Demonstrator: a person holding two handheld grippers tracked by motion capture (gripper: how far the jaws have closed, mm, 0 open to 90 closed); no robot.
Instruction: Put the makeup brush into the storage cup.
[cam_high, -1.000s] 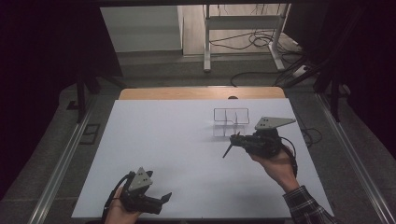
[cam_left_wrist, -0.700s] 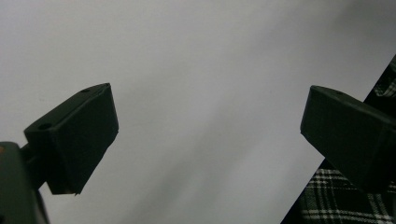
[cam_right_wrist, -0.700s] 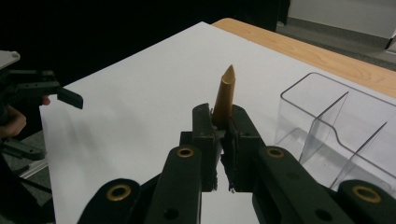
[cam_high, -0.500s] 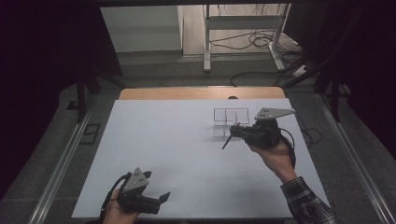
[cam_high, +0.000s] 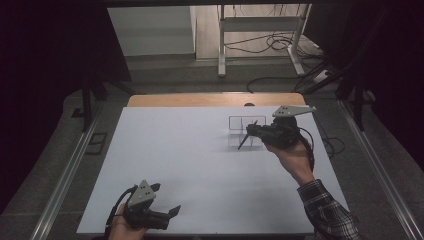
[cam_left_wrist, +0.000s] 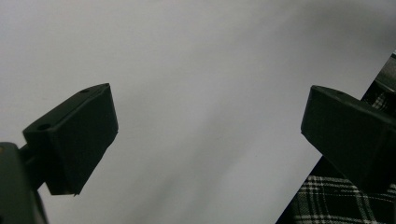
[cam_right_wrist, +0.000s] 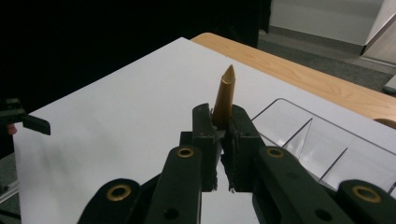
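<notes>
The white counter (cam_high: 200, 165) lay bare between the two hands, so a gripper could pass there freely. The only obstacle was a clear plastic divided tray (cam_high: 240, 131) standing near the far right edge.

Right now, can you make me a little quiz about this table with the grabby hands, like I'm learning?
1. True or false: the left gripper has its jaws open with nothing between them.
2. What does the right gripper hold? A) a spoon B) a brown pen C) a cup
3. Fill in: the clear divided tray sits on the white ___.

Key
1. True: open over bare board.
2. B: the jaws pinch the brown pen, its pointed tip sticking out past them.
3. board
</notes>
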